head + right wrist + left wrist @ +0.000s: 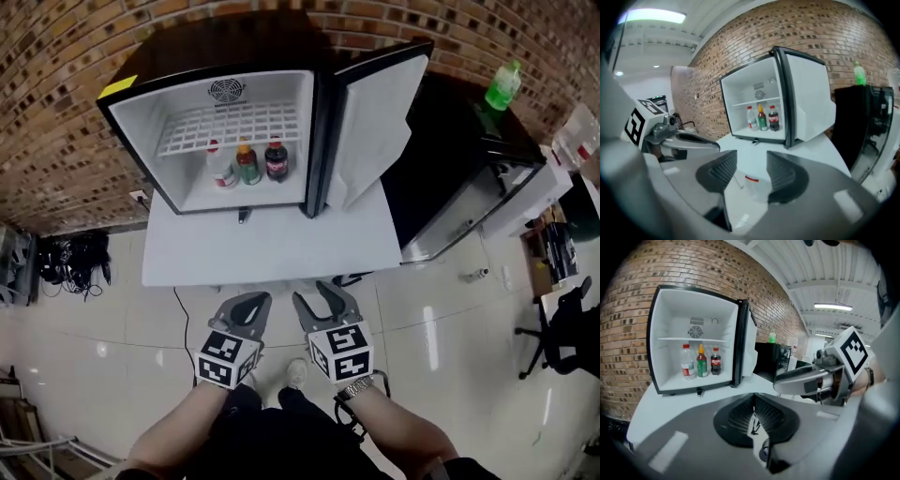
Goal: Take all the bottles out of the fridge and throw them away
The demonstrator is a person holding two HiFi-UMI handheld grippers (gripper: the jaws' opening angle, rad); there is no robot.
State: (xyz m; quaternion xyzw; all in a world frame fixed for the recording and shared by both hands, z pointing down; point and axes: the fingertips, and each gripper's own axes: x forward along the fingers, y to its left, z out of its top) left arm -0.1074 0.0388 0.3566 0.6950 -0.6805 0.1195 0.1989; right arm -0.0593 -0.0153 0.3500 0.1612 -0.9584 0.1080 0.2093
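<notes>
Right gripper, jaws apart — beyond, open fridge on white table, three bottles inside, one perhaps cola.

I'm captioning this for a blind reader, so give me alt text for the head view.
An open mini fridge on a white table holds three bottles under a wire shelf. Before the table, the left hand-held gripper is shut, the right hand-held gripper open.

Grey tongs bear black ribbed pads and black-and-white marker cubes.

Black fridge, white inside; red-labelled clear bottle, orange-capped green bottle, dark cola bottle; brown brick wall.
</notes>
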